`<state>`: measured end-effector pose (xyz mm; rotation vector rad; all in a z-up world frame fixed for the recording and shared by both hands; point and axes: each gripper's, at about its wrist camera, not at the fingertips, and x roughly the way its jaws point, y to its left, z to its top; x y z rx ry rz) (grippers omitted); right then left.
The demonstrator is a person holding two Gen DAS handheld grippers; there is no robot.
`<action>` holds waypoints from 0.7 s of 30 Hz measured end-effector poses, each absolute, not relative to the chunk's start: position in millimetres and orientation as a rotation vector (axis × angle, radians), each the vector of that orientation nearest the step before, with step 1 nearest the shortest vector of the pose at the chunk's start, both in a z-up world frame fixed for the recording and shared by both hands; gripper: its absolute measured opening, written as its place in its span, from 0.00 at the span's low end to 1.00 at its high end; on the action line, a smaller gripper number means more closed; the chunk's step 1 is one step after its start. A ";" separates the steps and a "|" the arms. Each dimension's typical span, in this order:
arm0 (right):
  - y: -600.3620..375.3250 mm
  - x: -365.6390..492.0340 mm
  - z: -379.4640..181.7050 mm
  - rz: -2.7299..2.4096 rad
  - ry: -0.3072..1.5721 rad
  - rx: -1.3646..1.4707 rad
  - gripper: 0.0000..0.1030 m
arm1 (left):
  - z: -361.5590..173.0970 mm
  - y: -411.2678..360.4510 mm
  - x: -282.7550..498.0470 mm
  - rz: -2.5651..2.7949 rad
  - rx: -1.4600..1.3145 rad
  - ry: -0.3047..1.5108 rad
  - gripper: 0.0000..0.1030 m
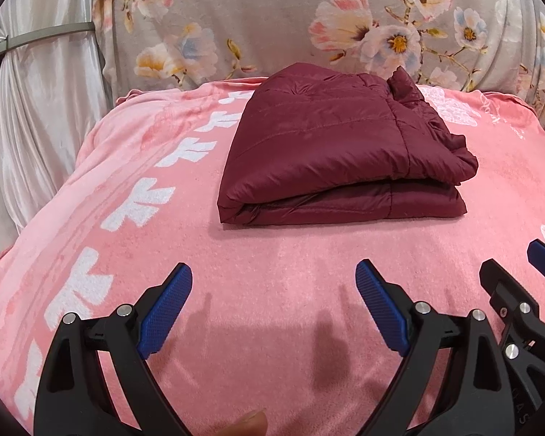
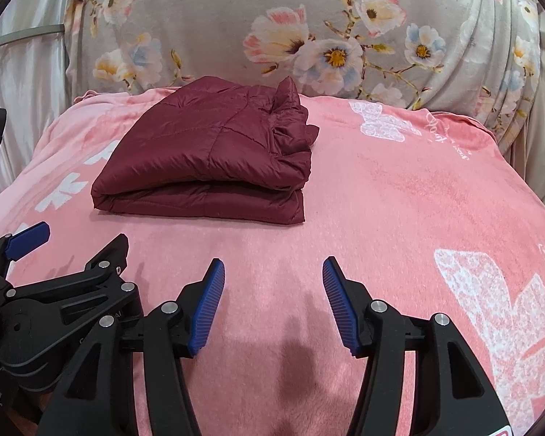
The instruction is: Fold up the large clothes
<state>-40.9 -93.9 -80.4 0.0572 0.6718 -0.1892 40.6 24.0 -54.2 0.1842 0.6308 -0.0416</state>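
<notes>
My left gripper (image 1: 273, 305) hangs wide and empty over the pink fleece blanket (image 1: 272, 261). Ahead lies the folded maroon quilted puffer jacket (image 1: 341, 149), long axis left-right, fold facing me (bunched end rightward). My right gripper (image 2: 273, 303) gapes, holding nothing.

Pink blanket (image 2: 399, 196): white cursive script beside white butterfly print (image 2: 381, 123), too small and warped to read. No other legible text.
</notes>
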 end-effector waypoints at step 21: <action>-97.1 -40.8 -84.9 -0.189 0.676 0.048 0.54 | -55.8 23.9 40.5 -0.056 0.177 0.637 0.83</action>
